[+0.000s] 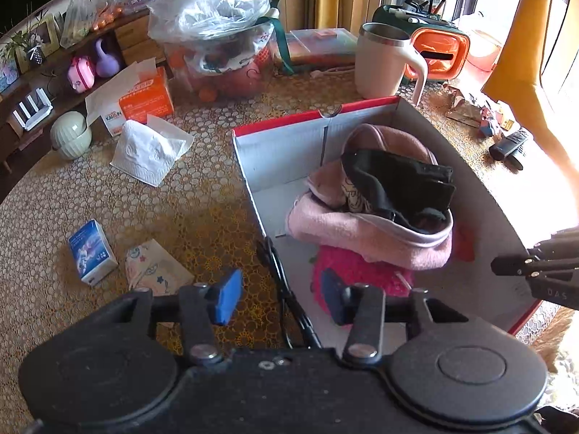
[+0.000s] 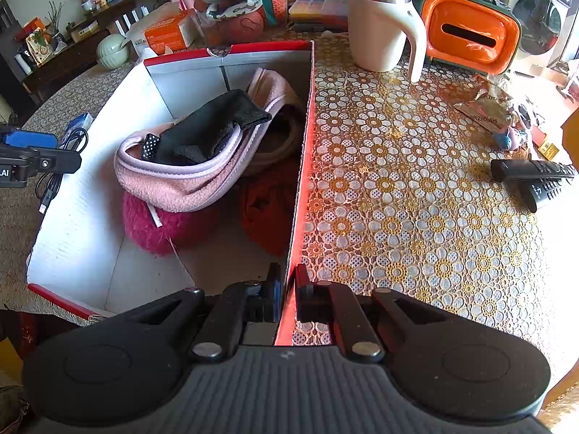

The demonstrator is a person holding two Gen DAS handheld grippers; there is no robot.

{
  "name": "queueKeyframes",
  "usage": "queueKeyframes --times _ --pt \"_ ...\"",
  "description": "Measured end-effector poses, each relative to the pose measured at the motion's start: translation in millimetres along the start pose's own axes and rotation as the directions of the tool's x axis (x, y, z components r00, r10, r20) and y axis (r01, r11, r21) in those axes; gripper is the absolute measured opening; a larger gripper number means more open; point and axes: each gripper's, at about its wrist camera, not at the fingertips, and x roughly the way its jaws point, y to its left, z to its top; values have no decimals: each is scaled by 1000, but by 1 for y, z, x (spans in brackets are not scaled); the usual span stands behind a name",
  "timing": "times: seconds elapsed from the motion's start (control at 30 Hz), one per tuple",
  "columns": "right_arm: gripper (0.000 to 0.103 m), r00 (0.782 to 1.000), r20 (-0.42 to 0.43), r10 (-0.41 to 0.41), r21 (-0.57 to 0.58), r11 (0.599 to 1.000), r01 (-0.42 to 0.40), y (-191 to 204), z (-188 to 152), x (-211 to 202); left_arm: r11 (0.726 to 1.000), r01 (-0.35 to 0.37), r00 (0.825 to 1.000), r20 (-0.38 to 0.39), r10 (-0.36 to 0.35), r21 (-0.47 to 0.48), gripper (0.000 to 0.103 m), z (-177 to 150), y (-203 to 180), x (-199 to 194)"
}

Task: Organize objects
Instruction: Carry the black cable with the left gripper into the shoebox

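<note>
Through my left wrist camera, my left gripper [image 1: 280, 298] stands partly open with nothing pressed between its pads; a black cable [image 1: 286, 289] runs between them, draped along the wall of the red-edged cardboard box [image 1: 282, 144] just ahead. Inside lie a pink cloth [image 1: 362, 231], black fabric [image 1: 401, 181] tucked in it, and a fuzzy magenta bundle [image 1: 358, 275] nearest me.

Through my right wrist camera, my right gripper [image 2: 287, 289] is clamped on the box's [image 2: 90, 217] near wall. The pink cloth [image 2: 181, 184] sits ahead-left, a white mug [image 2: 376, 25] ahead-right outside.
</note>
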Motion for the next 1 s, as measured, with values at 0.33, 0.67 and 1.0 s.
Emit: queueKeyframes --times 0.33,0.67,1.0 --pt "7 1000 2 0 6 1000 0 0 0 0 999 25 1000 5 -25 -25 9 0 5 -5" --pt "7 1000 2 5 10 1000 -5 -1 0 1 997 75 991 113 -76 14 7 35 -11 -40" --pt "7 1000 -1 3 15 1000 -3 0 0 2 992 103 989 99 -110 73 7 63 -50 10"
